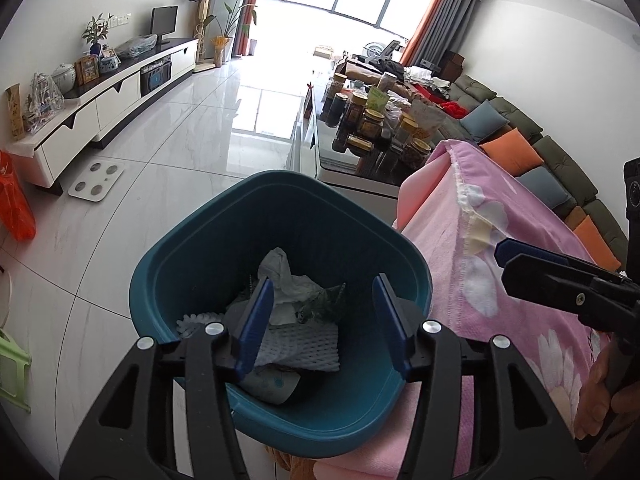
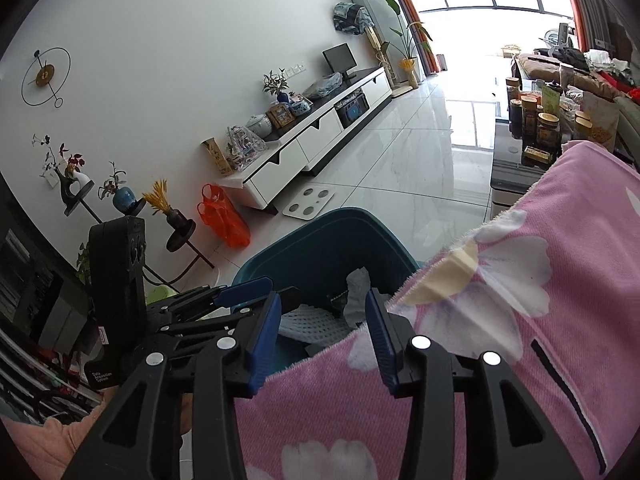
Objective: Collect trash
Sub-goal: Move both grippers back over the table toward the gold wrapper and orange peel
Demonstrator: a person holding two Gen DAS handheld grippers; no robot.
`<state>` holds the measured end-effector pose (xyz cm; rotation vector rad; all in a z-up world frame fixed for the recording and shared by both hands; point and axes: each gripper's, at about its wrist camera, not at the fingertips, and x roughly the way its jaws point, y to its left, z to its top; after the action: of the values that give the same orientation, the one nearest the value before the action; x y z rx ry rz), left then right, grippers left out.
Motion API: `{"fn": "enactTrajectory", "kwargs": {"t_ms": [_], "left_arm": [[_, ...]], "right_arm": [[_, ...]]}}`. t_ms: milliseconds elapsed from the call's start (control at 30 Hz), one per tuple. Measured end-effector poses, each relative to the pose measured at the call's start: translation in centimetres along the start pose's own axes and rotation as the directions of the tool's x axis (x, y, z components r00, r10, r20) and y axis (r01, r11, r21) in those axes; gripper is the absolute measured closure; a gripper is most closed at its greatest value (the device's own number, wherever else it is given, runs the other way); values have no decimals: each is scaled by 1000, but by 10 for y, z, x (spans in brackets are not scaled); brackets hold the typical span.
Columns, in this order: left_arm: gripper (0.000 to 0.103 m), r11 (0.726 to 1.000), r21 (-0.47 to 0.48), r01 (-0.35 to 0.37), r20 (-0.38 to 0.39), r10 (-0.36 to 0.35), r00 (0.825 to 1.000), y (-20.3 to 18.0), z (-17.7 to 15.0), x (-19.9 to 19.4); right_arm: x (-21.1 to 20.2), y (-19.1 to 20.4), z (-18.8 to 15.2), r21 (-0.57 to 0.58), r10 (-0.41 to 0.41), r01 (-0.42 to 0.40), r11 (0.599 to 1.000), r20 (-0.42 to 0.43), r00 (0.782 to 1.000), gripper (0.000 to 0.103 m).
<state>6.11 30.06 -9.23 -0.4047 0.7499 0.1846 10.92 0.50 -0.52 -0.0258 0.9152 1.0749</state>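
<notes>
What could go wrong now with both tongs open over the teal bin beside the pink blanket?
1. The crumpled tissue stands tall in the teal bin; the left tongs could snag it on withdrawal and lift it out.
2. The right tongs straddle the pink blanket edge; closing there might pinch cloth.
3. The blanket hangs against the bin's rim, so tugging it may tip the bin.

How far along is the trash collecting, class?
Done: the bin already holds crumpled paper and white foam netting. In hand: nothing; the left claw is open over the bin, the right claw open at the pink blanket. Left: no loose trash shows.
</notes>
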Motion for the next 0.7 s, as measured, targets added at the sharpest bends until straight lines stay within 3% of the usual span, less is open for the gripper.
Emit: {"fn": "enactTrajectory", "kwargs": {"t_ms": [200,367,500,700], "left_arm": [[47,994,89,65,63,-70,996,-36,-8,-30],[46,963,216,160,55,-176,983,-96,-16,-42],[45,922,305,239,11,-255,967,-146,-25,-39],[45,861,382,337,-70,-337,939,-214,-45,-27]], "right_arm": [[-52,-12,-22,3,-60,60,998,82,995,55],[-106,-31,-48,48,-156,150,988,161,975,53],[-149,-55,-76,127,-284,262,957,212,935,53],[-208,-91,-119,267,-462,401,876,230,857,53]]}}
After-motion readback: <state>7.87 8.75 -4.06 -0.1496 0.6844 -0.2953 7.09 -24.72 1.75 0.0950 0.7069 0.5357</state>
